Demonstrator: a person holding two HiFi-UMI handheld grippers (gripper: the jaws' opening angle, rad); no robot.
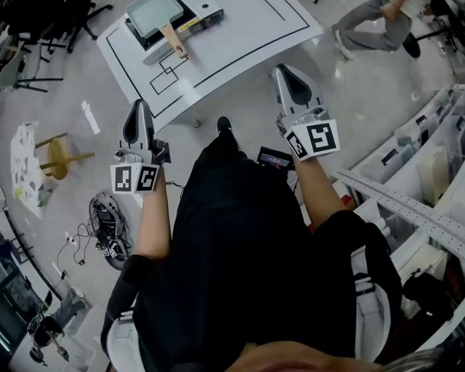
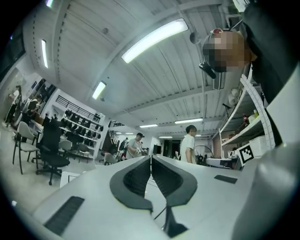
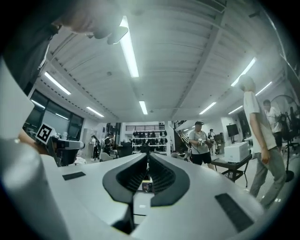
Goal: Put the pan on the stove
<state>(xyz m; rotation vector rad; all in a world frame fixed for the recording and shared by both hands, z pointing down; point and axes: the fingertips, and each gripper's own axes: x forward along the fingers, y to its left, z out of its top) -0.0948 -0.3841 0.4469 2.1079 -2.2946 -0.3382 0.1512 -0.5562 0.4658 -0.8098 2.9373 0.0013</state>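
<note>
Head view first: how far along does the job look?

Finished, I'd judge. On the white worktop [image 1: 240,43] the portable stove [image 1: 207,13] sits at the far corner. The rectangular pan [image 1: 152,14] rests on top of it, its wooden handle [image 1: 175,41] pointing back toward the person. Nothing seems left to do.

And the claws?

Both are well apart from the worktop, over the floor [image 1: 65,94] on either side of the person's body. The left claw [image 1: 140,105] and right claw [image 1: 280,69] show only from behind there, so that view doesn't give their grip.

What do the gripper views add?

The left gripper view shows its jaws clenched tip to tip with nothing between them. The right gripper view shows the same: closed and empty. Both look out at ceiling lights, chairs and people across the room. Neither shows the pan or stove.
</note>
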